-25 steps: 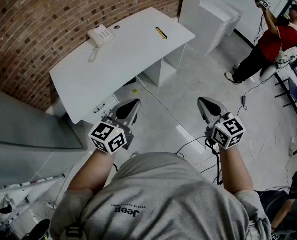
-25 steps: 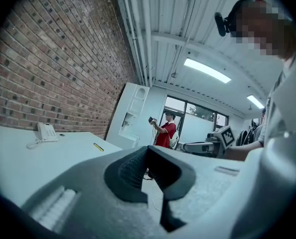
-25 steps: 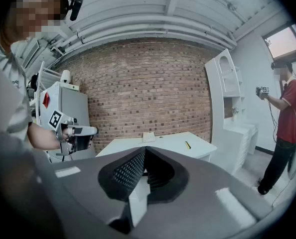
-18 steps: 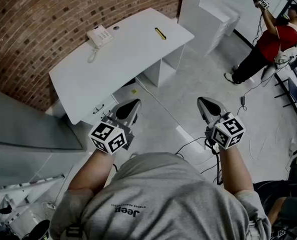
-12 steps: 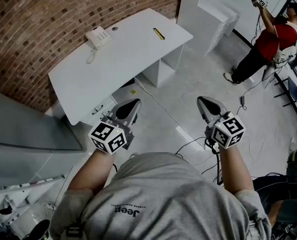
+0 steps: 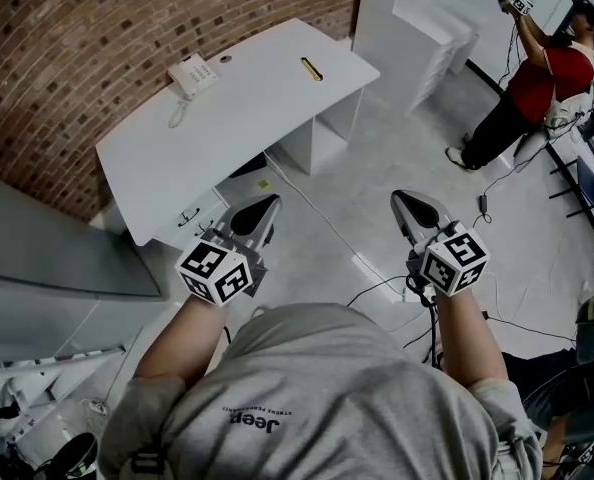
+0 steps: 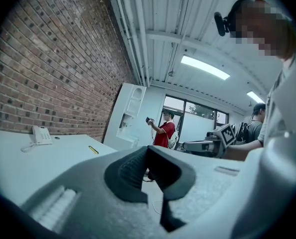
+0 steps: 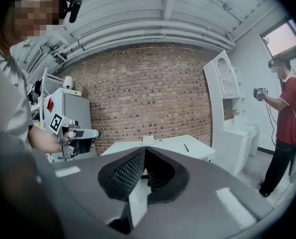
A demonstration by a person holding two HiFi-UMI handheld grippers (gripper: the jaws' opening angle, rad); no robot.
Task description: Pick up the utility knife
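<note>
utility knife [image 6: 311, 68]: yellow | desk [image 6: 247, 118]: white | wall [image 6: 97, 38]: red brick

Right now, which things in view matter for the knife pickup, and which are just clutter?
Job: utility knife, white desk under it, left gripper, right gripper, both shut and empty.

Lying about: telephone, floor cables, white shelf unit, person in red.

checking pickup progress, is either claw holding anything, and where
Nothing is held: left claw and right claw are shut and empty; the utility knife lies on the desk.
</note>
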